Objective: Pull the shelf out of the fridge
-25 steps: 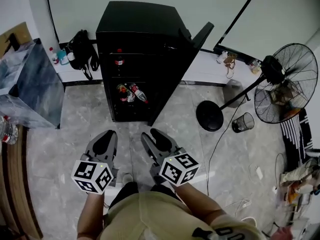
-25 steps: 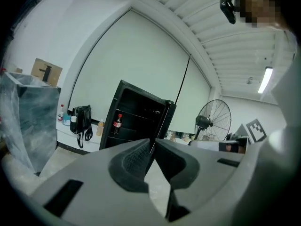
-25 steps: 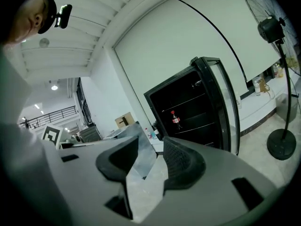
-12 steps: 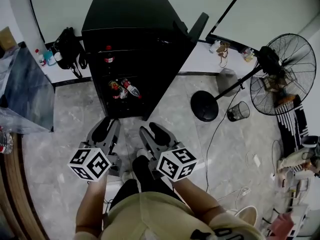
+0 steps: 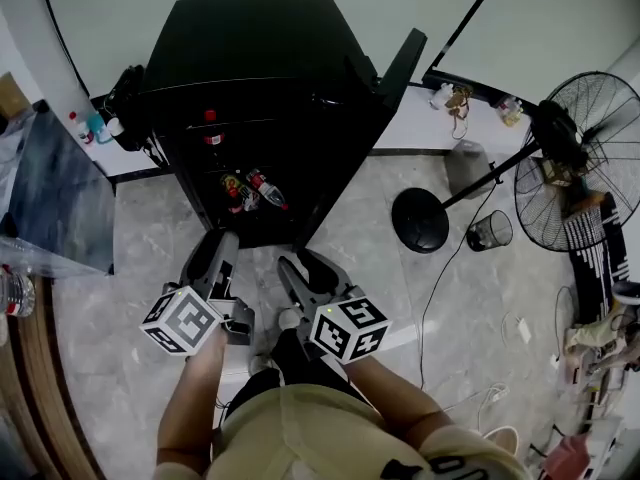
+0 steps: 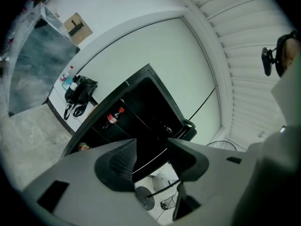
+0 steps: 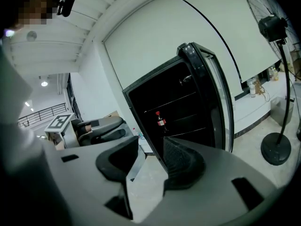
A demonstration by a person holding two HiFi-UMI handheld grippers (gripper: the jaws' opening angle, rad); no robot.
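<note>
While the fridge point(image 5: 260, 58) stands with its door point(image 5: 400, 63) swung open rightward, a shelf point(image 7: 193, 131) lies level inside it, long edge across the opening. Bare floor point(image 5: 150, 228) separates it from both grippers. The left gripper point(image 5: 218, 248) has just been opening, empty; the right gripper point(image 5: 300, 266) gapes empty. Only the right gripper view shows the shelf edge clearly.
</note>
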